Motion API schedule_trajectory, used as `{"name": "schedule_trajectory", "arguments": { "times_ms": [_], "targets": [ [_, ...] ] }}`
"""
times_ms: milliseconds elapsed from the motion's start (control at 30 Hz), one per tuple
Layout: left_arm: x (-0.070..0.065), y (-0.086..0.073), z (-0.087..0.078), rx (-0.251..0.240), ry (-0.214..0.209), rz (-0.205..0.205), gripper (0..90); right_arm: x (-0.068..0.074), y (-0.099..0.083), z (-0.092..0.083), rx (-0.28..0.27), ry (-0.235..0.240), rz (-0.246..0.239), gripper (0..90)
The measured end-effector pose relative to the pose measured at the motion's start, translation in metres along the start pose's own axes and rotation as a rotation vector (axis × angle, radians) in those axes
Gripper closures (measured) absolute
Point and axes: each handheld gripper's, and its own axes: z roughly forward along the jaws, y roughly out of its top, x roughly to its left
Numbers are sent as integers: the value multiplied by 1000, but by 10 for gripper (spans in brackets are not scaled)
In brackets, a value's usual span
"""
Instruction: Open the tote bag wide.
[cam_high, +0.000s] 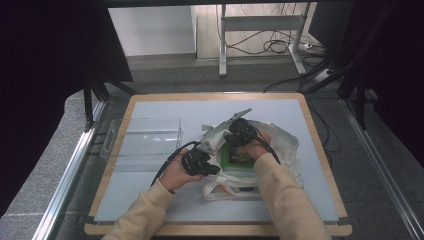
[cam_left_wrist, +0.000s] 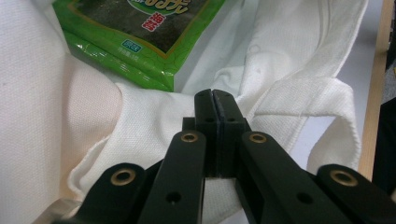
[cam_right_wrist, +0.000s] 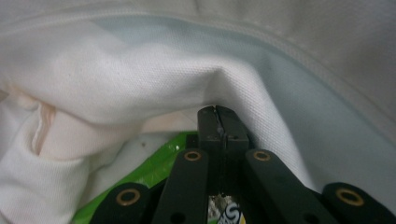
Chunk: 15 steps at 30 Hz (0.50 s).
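Two grippers holding a white woven cloth tote bag (cam_high: 280, 145) open around a glossy green foil snack packet (cam_high: 235, 156).

The bag lies crumpled on the counter (cam_high: 165, 197), a pale grey mat on a light wooden board, with a clear rectangular plastic tray (cam_high: 142, 137) near its left. The left gripper (cam_left_wrist: 215, 100) has its black jaws pressed together on a fold of the coarse canvas at the bag's near edge, the packet just beyond its tips. The right gripper (cam_right_wrist: 217, 114) is likewise clamped, jaws closed against the soft inner wall of the bag's far side, with the crinkled green packet lying beneath and beside it inside the bag.
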Motion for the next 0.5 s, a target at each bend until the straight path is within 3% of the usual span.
{"name": "schedule_trajectory", "arguments": {
  "times_ms": [233, 500],
  "targets": [
    [0, 0, 1, -3, 2, 5, 900, -11, -8, -8, 10, -32, 33, 890],
    [0, 0, 1, -1, 2, 0, 900, -20, -8, -2, 12, -74, 55, 890]
  ]
}}
